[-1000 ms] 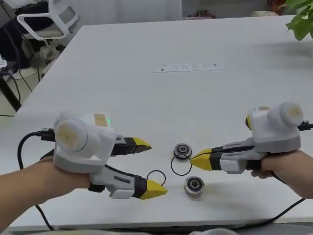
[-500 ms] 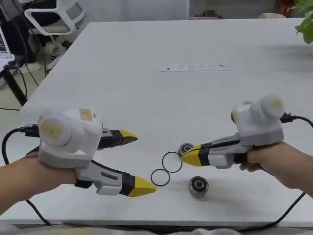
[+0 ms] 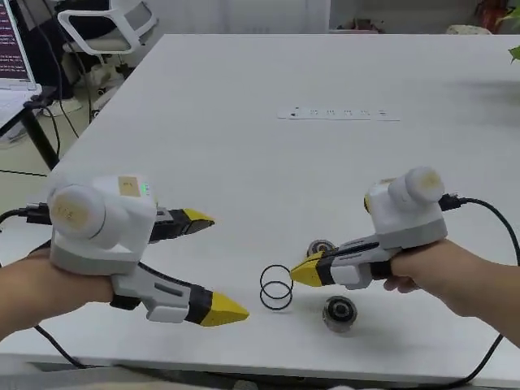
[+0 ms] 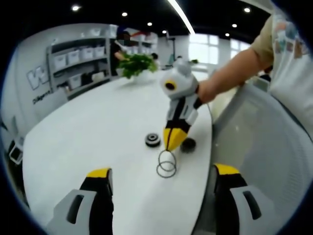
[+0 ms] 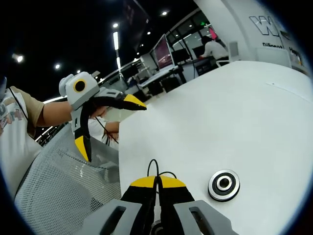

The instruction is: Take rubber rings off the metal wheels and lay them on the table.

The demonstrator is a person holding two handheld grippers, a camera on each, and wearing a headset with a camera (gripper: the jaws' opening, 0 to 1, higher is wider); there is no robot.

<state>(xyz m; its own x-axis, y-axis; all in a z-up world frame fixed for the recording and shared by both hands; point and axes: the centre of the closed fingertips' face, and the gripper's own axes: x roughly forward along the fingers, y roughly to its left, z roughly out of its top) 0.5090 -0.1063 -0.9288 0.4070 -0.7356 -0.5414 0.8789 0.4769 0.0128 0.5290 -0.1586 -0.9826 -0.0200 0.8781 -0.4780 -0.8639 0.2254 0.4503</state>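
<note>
My right gripper (image 3: pixel 296 273) is shut on a thin black rubber ring (image 3: pixel 277 276), held low over the white table (image 3: pixel 325 162). That ring overlaps a second ring (image 3: pixel 275 297) lying flat beside it. One metal wheel (image 3: pixel 322 246) sits just behind the right gripper, partly hidden by it. Another wheel (image 3: pixel 340 311) lies nearer the front edge. My left gripper (image 3: pixel 211 264) is open with nothing in it, left of the rings. The left gripper view has both rings (image 4: pixel 167 164) under the right gripper (image 4: pixel 173 143). In the right gripper view, the held ring (image 5: pixel 153 169) rises from the shut tips (image 5: pixel 157 182) beside a wheel (image 5: pixel 224 183).
A flush socket strip (image 3: pixel 337 114) sits in the middle of the table. An office chair (image 3: pixel 106 24) and a monitor (image 3: pixel 12 49) stand off the far left corner. A cable (image 3: pixel 487 219) trails from the right gripper. The table's front edge is close below the wheels.
The right gripper has carried its ring left, away from the far wheel, down beside the ring lying on the table. The left gripper has drawn back to the left.
</note>
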